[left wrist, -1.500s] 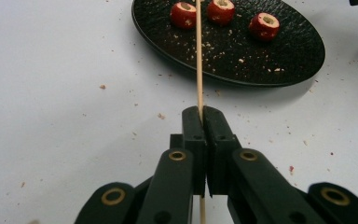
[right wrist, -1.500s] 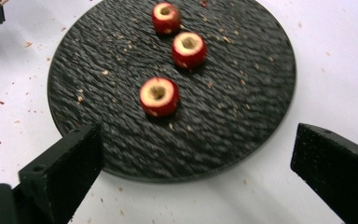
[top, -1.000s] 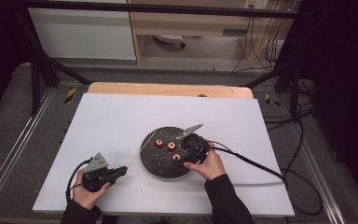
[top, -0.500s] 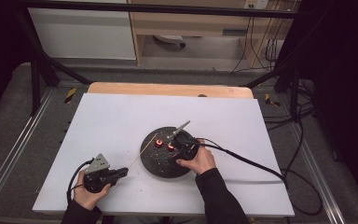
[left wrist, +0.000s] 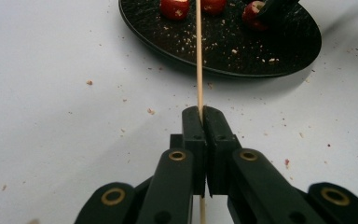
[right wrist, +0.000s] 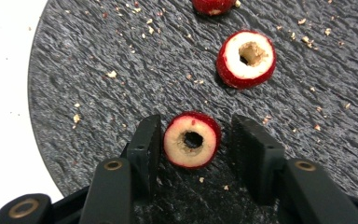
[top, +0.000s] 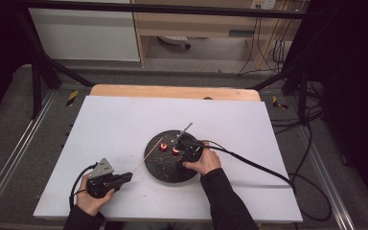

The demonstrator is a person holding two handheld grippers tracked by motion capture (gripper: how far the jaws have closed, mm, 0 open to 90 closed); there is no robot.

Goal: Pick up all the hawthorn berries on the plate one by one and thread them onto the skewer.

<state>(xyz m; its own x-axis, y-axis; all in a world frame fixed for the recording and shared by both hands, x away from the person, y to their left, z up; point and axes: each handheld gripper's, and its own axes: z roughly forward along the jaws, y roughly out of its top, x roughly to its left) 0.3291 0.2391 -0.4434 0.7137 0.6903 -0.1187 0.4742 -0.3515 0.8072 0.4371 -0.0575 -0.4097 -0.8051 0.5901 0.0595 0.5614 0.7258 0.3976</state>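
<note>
The left gripper (left wrist: pixel 200 116) clamps a thin wooden skewer (left wrist: pixel 198 56) between closed fingers, its tip aimed over the black plate (left wrist: pixel 289 56), apparently ready for threading. The right gripper (right wrist: pixel 193 140) stands with fingers wide, straddling a cored red fruit piece (right wrist: pixel 191 139) without touching it, presumably lined up to grasp. That piece lies on the plate, hole upward: red skin, pale flesh. A second cored piece (right wrist: pixel 246 58) sits nearby; crumbs litter the table (top: pixel 105 129).

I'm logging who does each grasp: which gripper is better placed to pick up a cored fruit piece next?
Right. The right gripper is open with its jaws either side of a fruit piece on the plate. The left gripper is off the plate, shut on the skewer.
</note>
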